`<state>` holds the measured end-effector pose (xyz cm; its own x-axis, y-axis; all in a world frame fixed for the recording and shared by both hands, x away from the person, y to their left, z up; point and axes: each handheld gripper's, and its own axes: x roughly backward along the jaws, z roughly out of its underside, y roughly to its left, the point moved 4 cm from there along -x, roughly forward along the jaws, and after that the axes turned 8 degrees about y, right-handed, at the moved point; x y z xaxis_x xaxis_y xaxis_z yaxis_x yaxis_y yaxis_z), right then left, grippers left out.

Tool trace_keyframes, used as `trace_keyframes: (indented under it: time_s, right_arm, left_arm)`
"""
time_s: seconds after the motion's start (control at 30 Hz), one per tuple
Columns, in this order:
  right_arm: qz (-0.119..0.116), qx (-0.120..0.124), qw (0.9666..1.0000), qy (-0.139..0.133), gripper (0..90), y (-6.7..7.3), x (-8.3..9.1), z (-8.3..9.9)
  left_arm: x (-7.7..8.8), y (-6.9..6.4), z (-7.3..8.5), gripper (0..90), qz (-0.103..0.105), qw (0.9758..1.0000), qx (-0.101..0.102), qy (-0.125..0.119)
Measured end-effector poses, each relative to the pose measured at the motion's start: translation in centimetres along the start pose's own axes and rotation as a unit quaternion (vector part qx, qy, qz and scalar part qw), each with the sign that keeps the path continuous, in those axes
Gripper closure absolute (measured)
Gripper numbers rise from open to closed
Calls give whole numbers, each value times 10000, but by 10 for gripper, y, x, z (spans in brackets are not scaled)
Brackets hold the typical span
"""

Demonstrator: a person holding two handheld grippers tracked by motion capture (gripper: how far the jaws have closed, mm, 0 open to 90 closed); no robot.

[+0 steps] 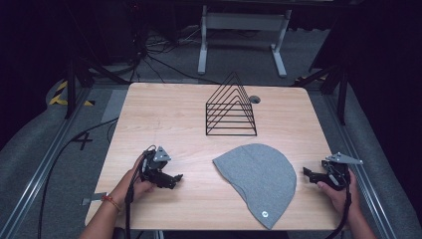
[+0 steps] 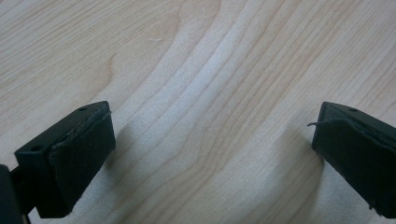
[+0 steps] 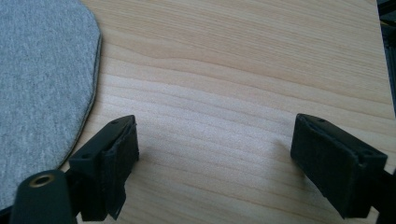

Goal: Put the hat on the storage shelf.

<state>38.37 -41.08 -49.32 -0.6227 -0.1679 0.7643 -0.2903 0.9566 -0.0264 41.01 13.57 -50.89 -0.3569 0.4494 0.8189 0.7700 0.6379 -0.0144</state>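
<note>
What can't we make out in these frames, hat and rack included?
- Grey hat: the small round tag near its brim is too small to read in the high view; in the right gripper view the left edge cuts the hat off.
- Wire rack: its rear wires overlap in the high view, so the slot count is unclear.
- Round hole in the table: partly hidden behind the rack.

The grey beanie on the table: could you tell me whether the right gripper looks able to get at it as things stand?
Probably yes. The right gripper is open and points toward the grey beanie, which lies flat just beside it with only bare table between them. The wire rack stands farther back, out of the way.
</note>
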Motion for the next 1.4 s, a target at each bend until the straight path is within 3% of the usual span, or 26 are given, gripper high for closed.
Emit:
trace_keyframes:
  time_s: [0.23, 0.43, 0.47, 0.5, 0.53, 0.6, 0.67, 0.73, 0.8, 0.87, 0.9, 1.0, 1.07, 1.1, 1.23, 1.3, 1.37, 1.4]
  right_arm:
    - [43, 1, 10000, 4, 164, 1, 1, 1]
    - [-91, 177, 9998, 9, 250, 4, 5, 3]
    - [-182, 236, 9995, -56, 298, 8, 10, 3]
    - [-182, 236, 9995, -56, 298, 8, 10, 3]
    - [-334, 278, 9988, -211, 332, 13, 18, 1]
    - [-470, 294, 9981, -261, 343, 17, 22, 0]
    - [-704, 625, 9953, -235, 390, 36, 31, 1]
    - [-789, 732, 9940, -176, 405, 43, 33, 2]
    - [-972, 980, 9904, -2, 487, 61, 35, 3]
    - [-954, 1050, 9899, 49, 519, 66, 34, 3]
    - [-1068, 1104, 9880, 144, 588, 73, 32, 1]
    - [-1092, 1233, 9861, 204, 611, 81, 28, 0]
    - [-1096, 1279, 9854, 241, 611, 83, 23, 0]
    - [-1096, 1279, 9854, 241, 611, 83, 23, 0]
    - [-1088, 1349, 9844, 304, 608, 86, 15, -1]
    - [-1066, 1393, 9840, 308, 604, 87, 14, -1]
    - [-1079, 1442, 9832, 280, 604, 89, 12, -3]
    - [-1080, 1518, 9821, 283, 599, 91, 11, -4]
  left_arm:
    - [1, 1, 2, 0, 18, 10000, -29, -25]
    - [1, 4, 1, 0, 157, 9995, -278, 46]
    - [0, 5, -1, 5, 309, 9984, -464, 19]
    - [0, 5, -1, 6, 309, 9984, -464, 19]
    - [-1, 6, -2, 13, 357, 9976, -585, -1]
    - [-2, 8, -7, 33, 383, 9975, -580, -104]
    - [-4, 7, -13, 186, 438, 9969, -618, -194]
    - [-6, 7, -16, 192, 468, 9969, -606, -195]
    - [-9, 5, -23, 267, 529, 9958, -696, -273]
    - [-12, 3, -32, 278, 635, 9948, -747, -259]
    - [-12, 2, -37, 283, 664, 9945, -760, -269]
    - [-13, -3, -55, 316, 777, 9930, -763, -451]
    - [-18, -8, -73, 327, 740, 9921, -917, -441]
    - [-18, -8, -73, 333, 740, 9921, -917, -441]
    - [-30, -23, -101, 368, 787, 9886, -1168, -540]
    - [-32, -27, -105, 386, 806, 9880, -1189, -567]
    - [-38, -34, -113, 414, 954, 9862, -1215, -594]
    - [-46, -41, -117, 438, 957, 9850, -1345, -508]
